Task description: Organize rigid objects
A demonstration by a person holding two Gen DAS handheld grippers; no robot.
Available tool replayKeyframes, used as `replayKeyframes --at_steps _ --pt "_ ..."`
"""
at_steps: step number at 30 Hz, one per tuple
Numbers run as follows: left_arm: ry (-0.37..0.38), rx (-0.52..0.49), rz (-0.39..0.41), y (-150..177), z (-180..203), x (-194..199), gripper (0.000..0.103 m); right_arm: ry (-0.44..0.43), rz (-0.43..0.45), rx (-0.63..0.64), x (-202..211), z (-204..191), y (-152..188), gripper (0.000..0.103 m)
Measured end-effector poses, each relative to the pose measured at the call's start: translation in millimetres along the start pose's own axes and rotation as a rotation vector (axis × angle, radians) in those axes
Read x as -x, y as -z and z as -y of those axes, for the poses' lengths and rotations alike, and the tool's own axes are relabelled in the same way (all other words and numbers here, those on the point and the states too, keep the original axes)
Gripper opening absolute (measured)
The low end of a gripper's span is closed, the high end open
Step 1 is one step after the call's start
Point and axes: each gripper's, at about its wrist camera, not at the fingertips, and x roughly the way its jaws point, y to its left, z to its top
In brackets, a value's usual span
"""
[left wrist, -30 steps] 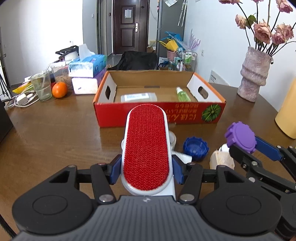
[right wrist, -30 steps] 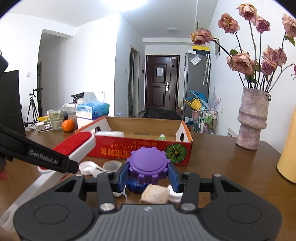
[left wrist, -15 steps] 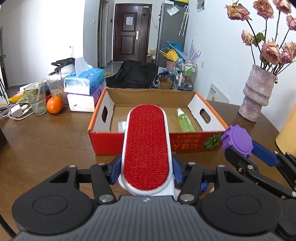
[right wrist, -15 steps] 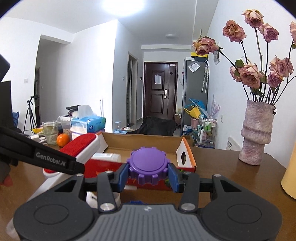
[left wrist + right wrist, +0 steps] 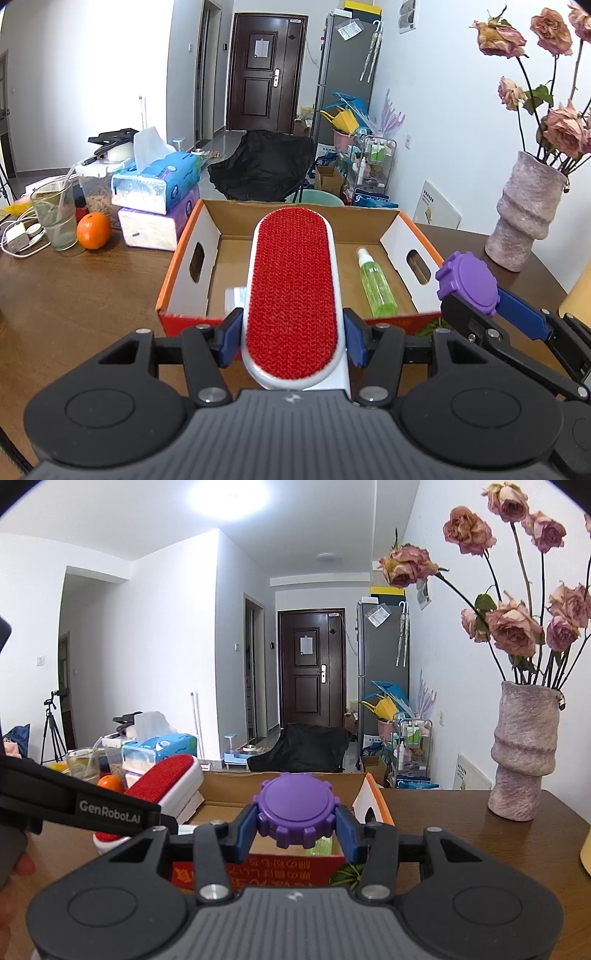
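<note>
Flat pale item in cardboard box (image 5: 207, 236) mostly hidden behind lint brush (image 5: 291, 295). Left hand-held gripper (image 5: 291, 338) clamped on red-faced white lint brush, above box's near wall. Right hand-held gripper (image 5: 295, 829) clamped on purple notched cap (image 5: 297, 814), over box's right end.

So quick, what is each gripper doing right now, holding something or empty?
Left gripper: closed on the red lint brush.
Right gripper: closed on the purple cap.

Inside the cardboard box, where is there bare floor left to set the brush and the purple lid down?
In the box, bare floor lies between the left wall and the packet, and along the back. The green spray bottle crowds the right. Floor under the lint brush is hidden.
</note>
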Motion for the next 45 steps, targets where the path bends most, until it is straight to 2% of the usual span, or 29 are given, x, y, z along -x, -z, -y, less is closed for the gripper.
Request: replayKeyframes --at_steps 18,32,45 --pt "-0.035 0.015 0.007 -38.7 -7.7 -50.9 0.057 -0.014 -0.005 0.013 -62.7 1.2 -16.4 0.045" --pt "-0.069 0.006 -0.001 -56.8 -11.8 -87.9 0.057 -0.003 -0.020 0.046 -101.0 6.0 -22.6 0.045" --pt "-0.130 0.017 -0.028 -68.4 -27.2 -120.9 0.057 0.002 -0.050 0.078 -129.5 5.9 -23.1 0.045"
